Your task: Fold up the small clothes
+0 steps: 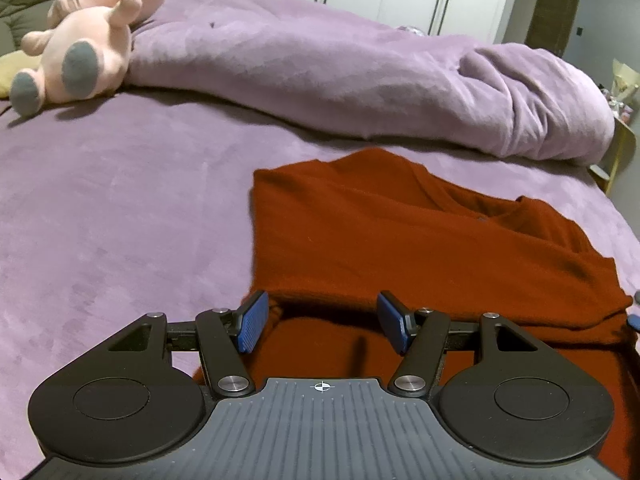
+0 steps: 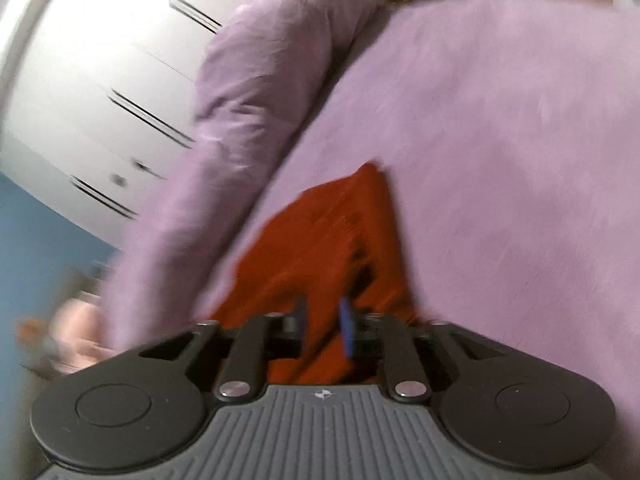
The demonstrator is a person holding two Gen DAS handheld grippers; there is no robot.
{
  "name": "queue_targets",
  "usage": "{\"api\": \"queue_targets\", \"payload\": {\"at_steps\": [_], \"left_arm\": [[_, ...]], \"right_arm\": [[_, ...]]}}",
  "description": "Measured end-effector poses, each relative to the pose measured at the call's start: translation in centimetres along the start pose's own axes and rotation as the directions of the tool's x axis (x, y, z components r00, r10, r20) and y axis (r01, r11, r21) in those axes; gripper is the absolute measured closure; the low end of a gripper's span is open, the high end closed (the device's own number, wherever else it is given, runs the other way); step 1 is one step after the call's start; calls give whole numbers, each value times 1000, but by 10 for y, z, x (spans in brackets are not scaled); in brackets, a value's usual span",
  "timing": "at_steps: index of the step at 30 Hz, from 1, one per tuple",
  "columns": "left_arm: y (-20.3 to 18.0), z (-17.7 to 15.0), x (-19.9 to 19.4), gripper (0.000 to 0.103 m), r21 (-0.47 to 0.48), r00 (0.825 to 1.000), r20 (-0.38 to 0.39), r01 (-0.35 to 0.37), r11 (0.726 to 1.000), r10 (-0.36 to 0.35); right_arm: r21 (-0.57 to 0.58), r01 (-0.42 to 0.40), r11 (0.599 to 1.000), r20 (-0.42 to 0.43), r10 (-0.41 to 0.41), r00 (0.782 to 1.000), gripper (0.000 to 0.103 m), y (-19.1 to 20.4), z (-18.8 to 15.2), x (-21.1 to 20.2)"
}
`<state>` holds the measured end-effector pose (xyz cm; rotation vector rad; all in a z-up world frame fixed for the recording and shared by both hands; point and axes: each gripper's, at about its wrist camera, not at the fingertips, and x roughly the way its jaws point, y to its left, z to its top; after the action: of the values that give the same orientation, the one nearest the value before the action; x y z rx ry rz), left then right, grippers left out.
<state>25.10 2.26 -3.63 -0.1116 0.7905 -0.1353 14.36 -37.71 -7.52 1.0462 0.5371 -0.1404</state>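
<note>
Left gripper (image 1: 320, 322): jaws spread, empty, above the red garment (image 1: 400, 240). Right gripper (image 2: 324, 330): jaws narrowly parted, gripping nothing discernible; view blurred. Garment partly folded on purple bed cover (image 1: 120, 220). Beyond: rolled duvet (image 1: 360, 72), pink plush toy (image 1: 88, 40).

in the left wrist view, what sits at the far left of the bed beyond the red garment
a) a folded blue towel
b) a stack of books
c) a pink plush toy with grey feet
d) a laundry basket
c, a pink plush toy with grey foot pads lies on the purple bed cover, up and left of the red garment.
</note>
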Motion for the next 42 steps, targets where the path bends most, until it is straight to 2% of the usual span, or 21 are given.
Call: {"api": "queue_targets", "payload": {"at_steps": [2, 6, 8, 10, 12, 13, 14, 16, 17, 18, 20, 22, 24, 28, 31, 33, 36, 37, 38, 40, 42], "left_arm": [[-1, -1, 2, 37, -14, 1000, -14, 6, 1000, -6], [-1, 0, 3, 37, -50, 998, -37, 41, 998, -43], [-2, 1, 3, 37, -46, 998, -39, 38, 998, -40], [-2, 3, 2, 37, -39, 999, -35, 35, 999, -36], [-2, 5, 0, 37, -36, 999, -30, 34, 999, -35], [-1, 6, -1, 37, -35, 999, -25, 33, 999, -34], [-1, 8, -2, 37, -30, 999, -15, 34, 999, -34], [0, 11, -4, 36, -20, 1000, 2, 30, 999, -30], [1, 13, -4, 36, -17, 1000, 10, 23, 1000, -23], [2, 15, -3, 36, -16, 1000, 11, 20, 1000, -20], [2, 17, 1, 36, -21, 1000, 2, 25, 999, -25], [2, 20, 4, 36, -19, 999, -1, 34, 999, -34], [-2, 23, 5, 36, -2, 999, 7, 38, 999, -38], [-17, 34, 9, 36, 21, 998, 29, 55, 998, -55], [-34, 41, 19, 33, 62, 996, 37, 78, 995, -81], [-42, 41, 33, 33, 74, 997, 20, 76, 994, -78], [-48, 35, 58, 34, 84, 996, -50, 76, 994, -72], [-49, 32, 65, 33, 89, 995, -70, 71, 993, -65], [-50, 28, 69, 33, 103, 996, -66, 62, 993, -56], [-53, 22, 73, 26, 149, 999, -21, 52, 987, -49], [-56, 21, 79, 20, 175, 999, -6, 40, 984, -39]], "right_arm": [[28, -23, 999, -43, 25, 999, 61, 2, -7, 6], [35, 44, 998, -65, -42, 997, 61, 6, -14, 30], [82, 30, 996, -77, -24, 997, 61, 7, -14, 44], [102, 27, 994, -92, -18, 996, 67, 10, -14, 56], [112, 30, 993, -112, -18, 994, 96, 11, -14, 63], [142, 3, 990, -138, 16, 990, 97, 8, -15, 64], [207, -62, 976, -146, 93, 985, 97, 1, -15, 62], [341, -207, 917, -95, 253, 963, 97, -17, -16, 52], [324, -192, 926, -91, 233, 968, 97, -21, -15, 46], [234, -113, 966, -105, 141, 984, 97, -19, -15, 38], [34, 50, 998, -158, -44, 986, 97, -9, -18, 32], [-19, 47, 999, -150, -50, 987, 95, -2, -17, 17], [-96, 100, 990, -110, -110, 988, 82, 12, -11, 2], [-285, 196, 938, 45, -191, 981, 77, 54, -2, -15], [-378, 217, 900, 91, -198, 976, 77, 74, 4, 1], [-409, 184, 894, 33, -187, 982, 78, 82, 7, 31], [-480, 161, 862, -81, -227, 971, 81, 83, -8, 75], [-515, 169, 840, -101, -255, 962, 82, 82, -15, 88], [-562, 189, 805, -85, -284, 955, 90, 80, -22, 97], [-667, 224, 710, -1, -302, 953, 100, 79, -30, 100], [-689, 246, 682, 45, -298, 953, 103, 71, -26, 103]]}}
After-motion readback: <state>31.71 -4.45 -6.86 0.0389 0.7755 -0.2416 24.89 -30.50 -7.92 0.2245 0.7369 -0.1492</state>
